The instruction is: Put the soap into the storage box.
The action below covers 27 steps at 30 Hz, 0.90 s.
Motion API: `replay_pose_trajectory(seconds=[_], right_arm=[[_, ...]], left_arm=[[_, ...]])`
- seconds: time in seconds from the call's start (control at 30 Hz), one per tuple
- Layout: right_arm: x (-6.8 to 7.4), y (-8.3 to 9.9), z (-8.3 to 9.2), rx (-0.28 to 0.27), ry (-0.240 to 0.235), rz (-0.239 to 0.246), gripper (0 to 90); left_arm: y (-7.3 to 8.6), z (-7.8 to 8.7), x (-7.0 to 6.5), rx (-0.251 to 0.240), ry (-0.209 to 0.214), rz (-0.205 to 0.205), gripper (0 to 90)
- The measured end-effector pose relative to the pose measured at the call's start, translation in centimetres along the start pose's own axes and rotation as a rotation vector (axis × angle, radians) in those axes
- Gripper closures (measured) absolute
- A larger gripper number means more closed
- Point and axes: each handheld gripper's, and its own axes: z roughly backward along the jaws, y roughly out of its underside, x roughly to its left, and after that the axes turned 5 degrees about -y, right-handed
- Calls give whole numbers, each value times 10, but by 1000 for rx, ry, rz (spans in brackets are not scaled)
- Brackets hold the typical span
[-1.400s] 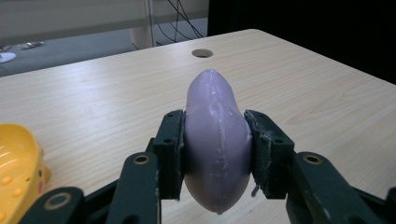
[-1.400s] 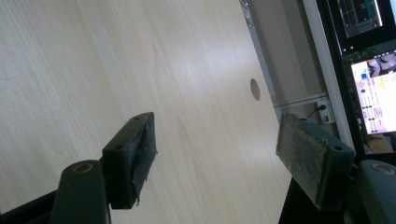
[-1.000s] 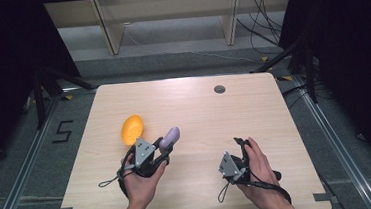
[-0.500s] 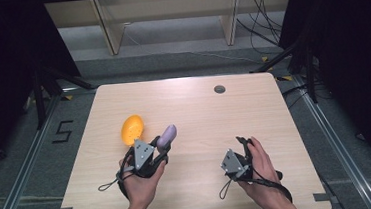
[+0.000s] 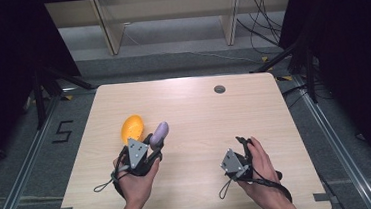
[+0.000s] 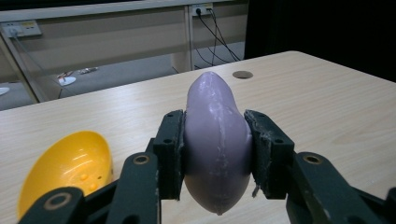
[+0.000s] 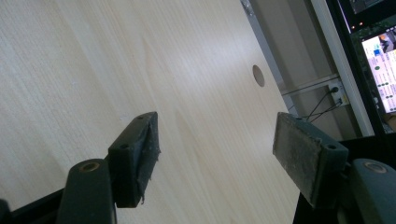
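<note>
The left gripper pinches a purple egg half by its sides, holding it just beside a yellow egg half that lies on the table. The right gripper rests near the table's front edge, well apart from both, with nothing between its spread jaws, which have just been closing a little.

Left gripper: both black pads pressed against the sides of a lilac egg-shaped half shell, held upright with its pointed end up. Yellow half shell: lying hollow side up on the pale wooden desk, just beside the gripper. Round hole: near the desk's far edge.
</note>
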Motion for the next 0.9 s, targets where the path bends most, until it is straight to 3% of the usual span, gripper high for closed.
replay_pose_trajectory(seconds=[0.5,0.9], right_arm=[[1,0,0,3,3,-18,325],[1,0,1,2,2,-14,326]], left_arm=[[-2,2,14,-26,-88,-1,589],[-4,1,23,-41,-127,16,589]])
